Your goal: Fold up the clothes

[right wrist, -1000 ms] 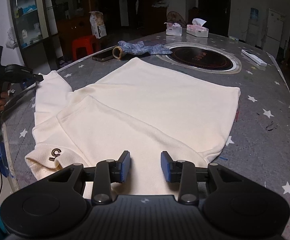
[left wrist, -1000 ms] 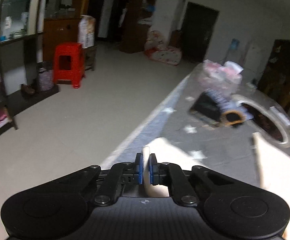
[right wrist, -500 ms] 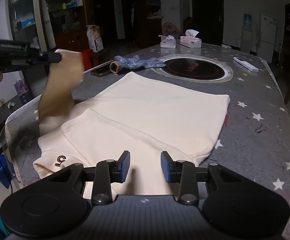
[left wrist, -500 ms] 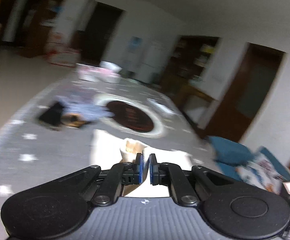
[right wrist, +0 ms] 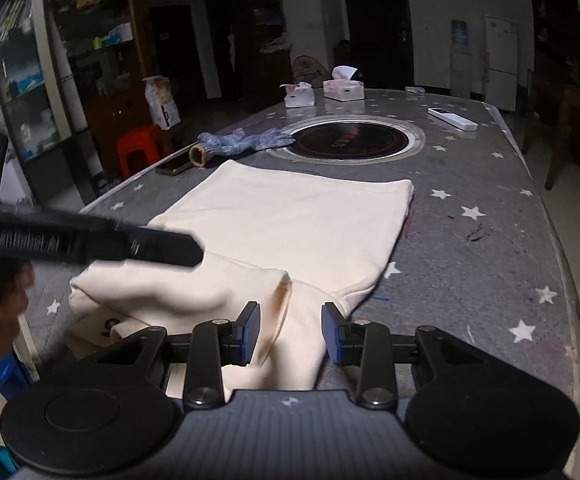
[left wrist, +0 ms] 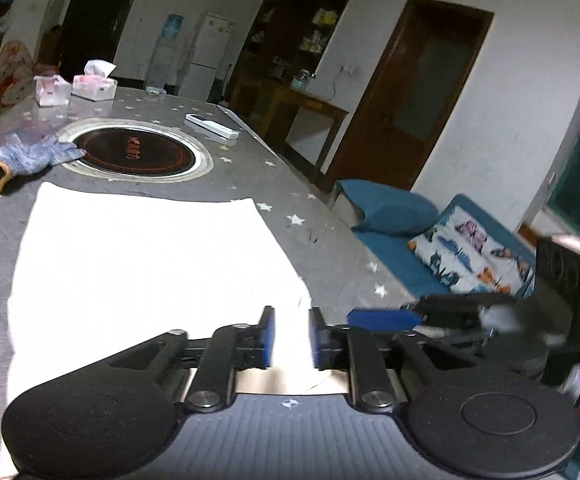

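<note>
Only right view shows table (right wrist: 489,184), sweatshirt (right wrist: 290,220) logo; both fingers released.

Two tissue boxes (right wrist: 299,95) (right wrist: 343,89), one garment (right wrist: 290,224), glove (right wrist: 246,141), remote (right wrist: 452,118)

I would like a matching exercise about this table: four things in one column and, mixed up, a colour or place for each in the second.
Things:
1. sweatshirt
2. glove
3. remote control
4. tissue boxes

Descriptions:
a. blue, left of the round cooktop
b. white, right of the cooktop
c. cream, spread on the near part of the table
d. at the far end of the table

Pairs: 1-c, 2-a, 3-b, 4-d
</note>
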Demonstrator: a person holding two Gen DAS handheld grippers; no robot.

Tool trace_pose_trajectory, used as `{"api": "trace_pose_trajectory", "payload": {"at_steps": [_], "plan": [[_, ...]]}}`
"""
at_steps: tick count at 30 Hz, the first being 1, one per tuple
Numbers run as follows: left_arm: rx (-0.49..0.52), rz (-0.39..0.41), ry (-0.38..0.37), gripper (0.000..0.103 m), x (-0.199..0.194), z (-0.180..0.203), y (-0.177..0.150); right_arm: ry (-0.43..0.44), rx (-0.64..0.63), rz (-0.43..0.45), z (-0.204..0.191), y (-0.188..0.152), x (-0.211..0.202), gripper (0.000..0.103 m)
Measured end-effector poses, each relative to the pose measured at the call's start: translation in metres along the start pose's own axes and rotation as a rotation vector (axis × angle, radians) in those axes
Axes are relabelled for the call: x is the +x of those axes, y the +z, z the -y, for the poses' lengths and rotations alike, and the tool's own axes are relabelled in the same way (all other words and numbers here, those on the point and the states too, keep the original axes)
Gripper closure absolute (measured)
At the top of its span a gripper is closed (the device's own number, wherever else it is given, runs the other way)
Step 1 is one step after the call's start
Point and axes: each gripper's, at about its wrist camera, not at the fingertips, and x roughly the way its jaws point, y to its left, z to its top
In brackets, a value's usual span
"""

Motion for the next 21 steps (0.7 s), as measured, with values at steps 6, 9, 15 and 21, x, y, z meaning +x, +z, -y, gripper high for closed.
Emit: {"api": "trace_pose_trajectory", "payload": {"at_steps": [6,9,15,21], "plan": [[0.132,0.030,0.131,0.060,-0.037,-0.013,-0.014,0.039,0.011,-0.019,-0.003,0.002,0.008,0.070],[0.171,0.025,0.222,0.058,-0.052,-0.027,-0.023,0.058,-0.002,-0.044,-0.011,0.002,0.021,0.072],[0.176,-0.010,0.331,0.054,-0.081,-0.053,-0.045,0.034,0.013,-0.089,-0.013,0.001,0.039,0.072],[0.192,-0.049,0.351,0.054,-0.089,-0.063,-0.065,0.033,0.010,-0.105,-0.019,-0.002,0.043,0.084]]}}
